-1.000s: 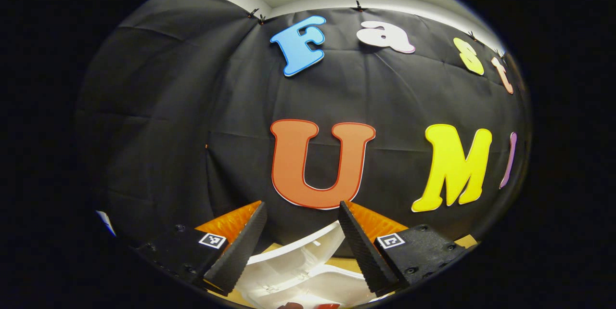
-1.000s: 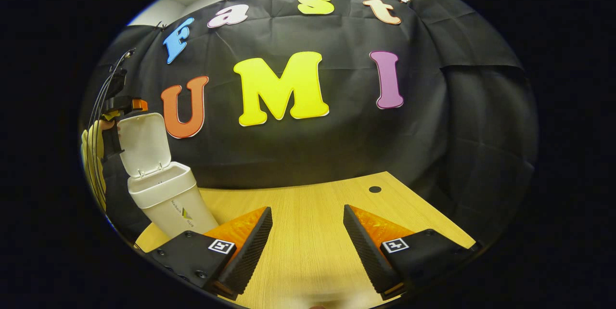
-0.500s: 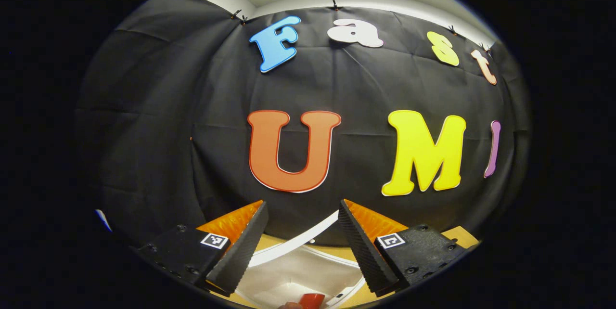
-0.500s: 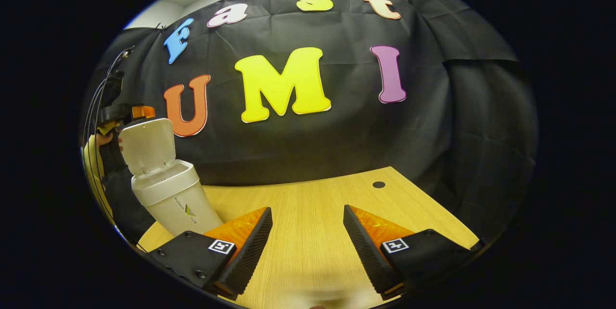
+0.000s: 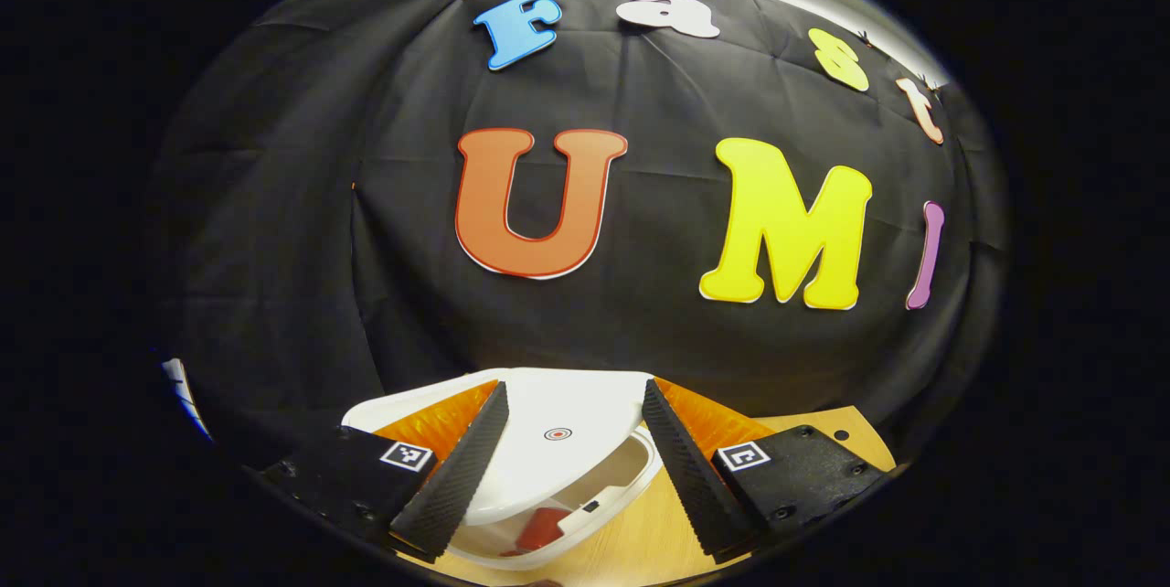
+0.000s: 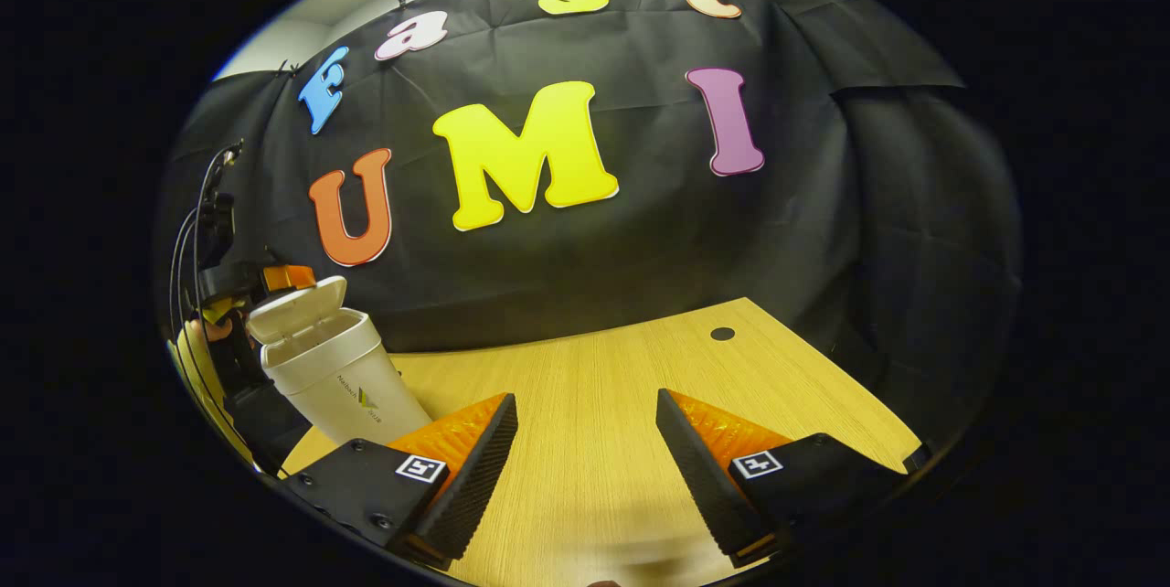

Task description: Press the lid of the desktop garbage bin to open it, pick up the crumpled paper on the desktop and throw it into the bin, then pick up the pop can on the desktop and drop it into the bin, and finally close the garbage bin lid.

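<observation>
Fingers of left gripper (image 5: pixel 567 441): spread wide, nothing held, poised over the lid (image 5: pixel 548 441), which is tilted partly down. Bin (image 6: pixel 334 377): a red item, judged the pop can (image 5: pixel 545 528), seen inside. Step judged: closing; downward press required. Right gripper (image 6: pixel 585 454): parted wide, empty, above tabletop (image 6: pixel 640 368).

The garbage bin (image 6: pixel 336 377) looks like smooth plastic with a soft sheen, and its lid (image 5: pixel 558 441) has the same even, slightly glossy finish. The table (image 6: pixel 631 404) is wood or wood-look laminate — fine straight grain, matt, with a low sheen. The left claw's fingers (image 5: pixel 454 477) and the right claw's fingers (image 6: pixel 471 477) have finely ribbed, matt gripping faces. The booth's wall (image 6: pixel 823 230) is matt cloth, creased and wrinkled. The pop can (image 5: pixel 544 526) inside the bin is too small to judge.
</observation>
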A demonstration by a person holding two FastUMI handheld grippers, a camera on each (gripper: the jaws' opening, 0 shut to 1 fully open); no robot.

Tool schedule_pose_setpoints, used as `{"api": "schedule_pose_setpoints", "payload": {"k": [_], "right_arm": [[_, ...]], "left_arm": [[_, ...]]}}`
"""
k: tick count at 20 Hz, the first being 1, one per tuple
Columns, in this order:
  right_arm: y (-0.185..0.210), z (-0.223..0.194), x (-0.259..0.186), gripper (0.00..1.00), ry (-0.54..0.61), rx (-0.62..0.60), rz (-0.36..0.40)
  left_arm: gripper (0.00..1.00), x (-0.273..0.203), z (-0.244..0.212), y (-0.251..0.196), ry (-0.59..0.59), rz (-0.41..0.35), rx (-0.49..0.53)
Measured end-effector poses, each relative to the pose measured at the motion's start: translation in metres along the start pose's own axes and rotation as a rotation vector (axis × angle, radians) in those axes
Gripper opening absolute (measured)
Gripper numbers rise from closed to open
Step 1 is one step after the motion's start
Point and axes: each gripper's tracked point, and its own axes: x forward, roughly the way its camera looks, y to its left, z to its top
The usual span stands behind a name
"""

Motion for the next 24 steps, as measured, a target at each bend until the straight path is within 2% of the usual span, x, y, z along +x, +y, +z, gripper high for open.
{"api": "schedule_pose_setpoints", "payload": {"k": [3,7,15,18,21,24], "right_arm": [[-0.006,0.0,0.0,0.97,0.007,-0.008,0.007],[-0.006,0.003,0.0,0.97,0.006,-0.024,0.038],[0.004,0.023,-0.008,0.97,-0.024,-0.036,0.153],[0.002,0.023,-0.01,0.97,-0.018,-0.04,0.188],[-0.002,0.023,-0.012,0.97,-0.014,-0.035,0.218],[-0.007,0.028,-0.01,0.97,-0.02,-0.032,0.236]], "left_arm": [[0.98,0.002,-0.016,-0.006,0.028,-0.007,0.042],[1.0,0.005,-0.027,-0.006,0.046,0.026,0.077],[1.0,0.015,-0.051,-0.008,0.121,0.095,0.115],[1.0,0.021,-0.056,-0.005,0.139,0.123,0.167],[1.0,0.02,-0.059,-0.006,0.172,0.117,0.226],[1.0,0.021,-0.061,-0.005,0.195,0.126,0.214]]}}
